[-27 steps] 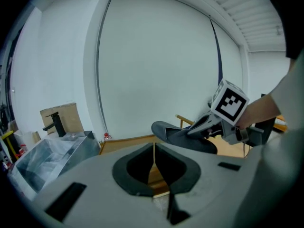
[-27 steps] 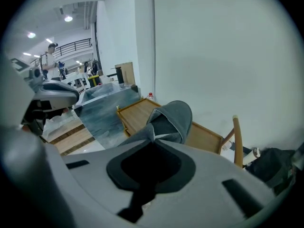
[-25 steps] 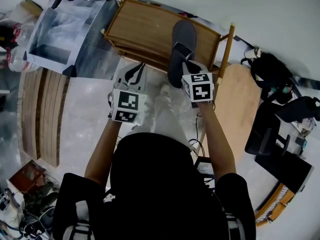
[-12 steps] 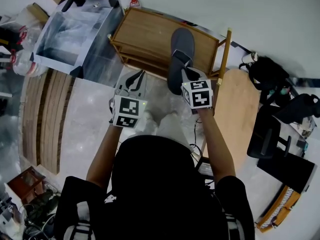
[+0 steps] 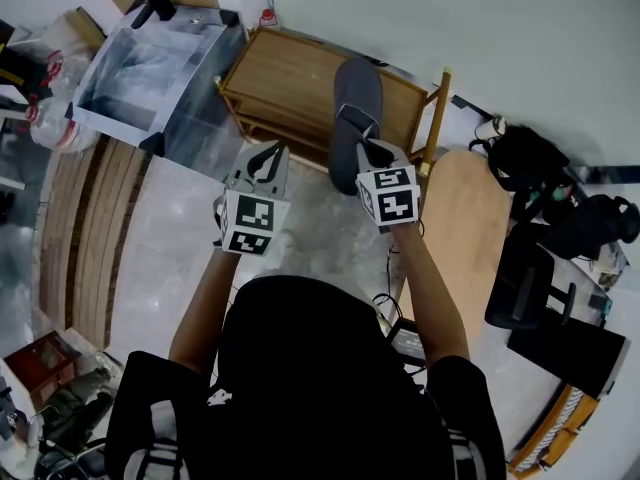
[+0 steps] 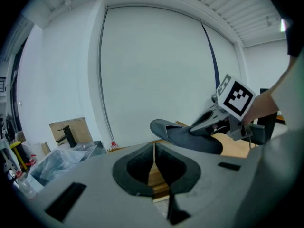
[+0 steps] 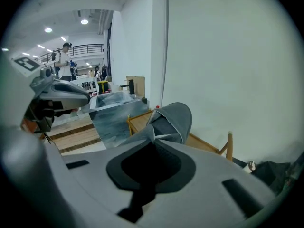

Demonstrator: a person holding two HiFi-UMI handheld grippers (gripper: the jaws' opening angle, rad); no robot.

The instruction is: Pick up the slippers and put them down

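A grey slipper (image 5: 356, 108) hangs above the wooden rack (image 5: 290, 73), sole up, with my right gripper (image 5: 366, 150) shut on its heel end. In the right gripper view the slipper (image 7: 172, 119) sticks out past the closed jaws of the right gripper (image 7: 153, 137). My left gripper (image 5: 267, 158) is to the left of it, in front of the rack, shut with nothing in it. In the left gripper view the jaws of the left gripper (image 6: 154, 152) meet in a thin line, and the slipper (image 6: 187, 136) and the right gripper (image 6: 223, 114) show to the right.
A metal sink box (image 5: 150, 68) with a black tap stands left of the rack. Wooden planks (image 5: 85, 228) lie at the left, a rounded wooden board (image 5: 465, 228) at the right. Black chairs and bags (image 5: 545, 178) stand further right. A post (image 5: 435, 108) rises at the rack's right end.
Both grippers have risen a little and moved toward the rack. The slipper has gone up with the right gripper. Both jaws stay as they were.
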